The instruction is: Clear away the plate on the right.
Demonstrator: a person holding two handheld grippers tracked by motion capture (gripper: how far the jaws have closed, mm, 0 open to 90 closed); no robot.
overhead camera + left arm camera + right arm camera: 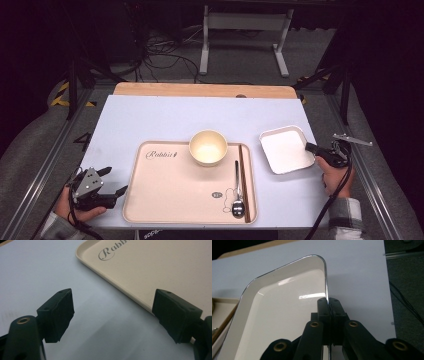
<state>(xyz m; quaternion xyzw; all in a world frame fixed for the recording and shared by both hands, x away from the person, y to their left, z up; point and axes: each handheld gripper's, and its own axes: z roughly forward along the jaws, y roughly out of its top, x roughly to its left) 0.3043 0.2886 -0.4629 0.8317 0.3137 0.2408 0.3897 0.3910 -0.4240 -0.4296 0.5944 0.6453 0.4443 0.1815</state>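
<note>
1. Right gripper [311, 147] at the right side of the tabletop [150, 115], held in the person's right hand [336, 175]. Its jaws are pinched tight on the rim of the white square plate [284, 149]; in the right gripper view the two jaws meet on the thin edge of the plate [277, 315], one inside the rim, one outside.
2. The plate sits on the tabletop just right of the beige tray [170, 190], apart from it, with its right edge in the jaws.
3. Left gripper [116, 181] at the near left, held low by the left hand [75, 207], just beside the tray's left edge. Jaws spread wide, nothing between them; the left gripper view shows bare tabletop [50, 272] and the tray's rim [120, 287] in the gap.
4. On the tray: a cream bowl [208, 147] at the far edge, a spoon [237, 192] and a pair of brown chopsticks [243, 182] lying side by side along the right edge.
</note>
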